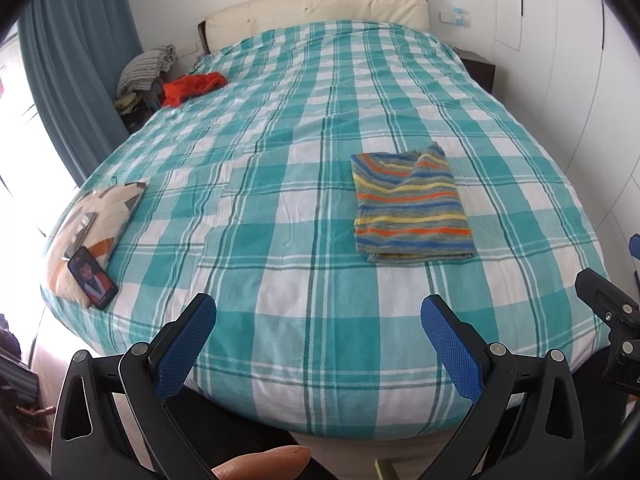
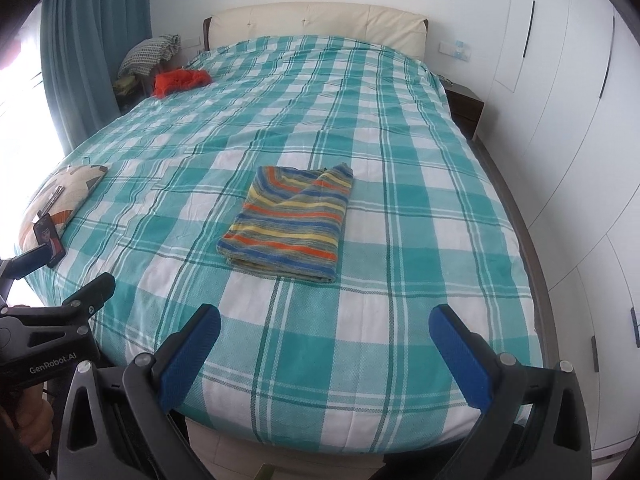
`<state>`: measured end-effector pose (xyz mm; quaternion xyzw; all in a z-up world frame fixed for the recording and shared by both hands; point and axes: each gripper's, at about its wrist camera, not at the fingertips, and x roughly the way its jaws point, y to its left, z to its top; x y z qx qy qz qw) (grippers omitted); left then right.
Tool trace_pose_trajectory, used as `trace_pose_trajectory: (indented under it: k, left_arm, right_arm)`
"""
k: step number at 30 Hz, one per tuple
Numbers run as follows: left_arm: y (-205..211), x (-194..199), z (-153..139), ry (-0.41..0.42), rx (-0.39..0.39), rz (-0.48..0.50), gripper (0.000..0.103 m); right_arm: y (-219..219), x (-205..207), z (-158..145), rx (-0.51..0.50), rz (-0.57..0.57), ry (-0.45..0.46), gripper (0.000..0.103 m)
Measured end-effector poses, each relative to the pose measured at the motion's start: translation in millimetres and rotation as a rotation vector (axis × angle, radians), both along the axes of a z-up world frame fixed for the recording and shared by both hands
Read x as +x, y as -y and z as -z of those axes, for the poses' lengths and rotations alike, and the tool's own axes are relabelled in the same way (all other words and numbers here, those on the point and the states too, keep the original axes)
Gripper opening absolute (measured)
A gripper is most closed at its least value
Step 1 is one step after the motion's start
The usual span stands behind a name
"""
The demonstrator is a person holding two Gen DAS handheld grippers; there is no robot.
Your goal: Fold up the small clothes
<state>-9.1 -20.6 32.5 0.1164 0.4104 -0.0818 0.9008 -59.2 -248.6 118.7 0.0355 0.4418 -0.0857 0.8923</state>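
While both grippers hover spread apart and empty over the foot of the bed (image 1: pixel 304 344) — left gripper (image 1: pixel 318 312), right gripper (image 2: pixel 324 322) — the striped garment (image 2: pixel 290 222) lies mid-bed, folded into a neat rectangle. That piece looks done. An orange garment (image 1: pixel 192 86) near the far left corner is crumpled — likely still to fold.

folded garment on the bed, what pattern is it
Horizontal stripes in blue, orange, yellow and grey-green on the folded garment; clearest in the right wrist view.
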Motion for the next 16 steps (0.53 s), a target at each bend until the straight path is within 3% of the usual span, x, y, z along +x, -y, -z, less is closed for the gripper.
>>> trace_pose_trajectory:
  k: [5,11,16]
  left_arm:
    - [8.3,2.4,-4.1,0.000,-0.008,0.019,0.103]
    - [9.8,3.4,-3.8,-0.042,-0.095,0.060,0.103]
    - [14.4,-0.9,-6.0,0.010,-0.047,0.039,0.103]
  right_arm:
    - [6.7,-1.7,2.3,-0.009,0.014,-0.010,0.103]
    - [13.9,-3.9,4.9,0.000,0.030,-0.011,0.103]
    - [15.9,-3.2,8.3,0.003,0.031,-0.017,0.103]
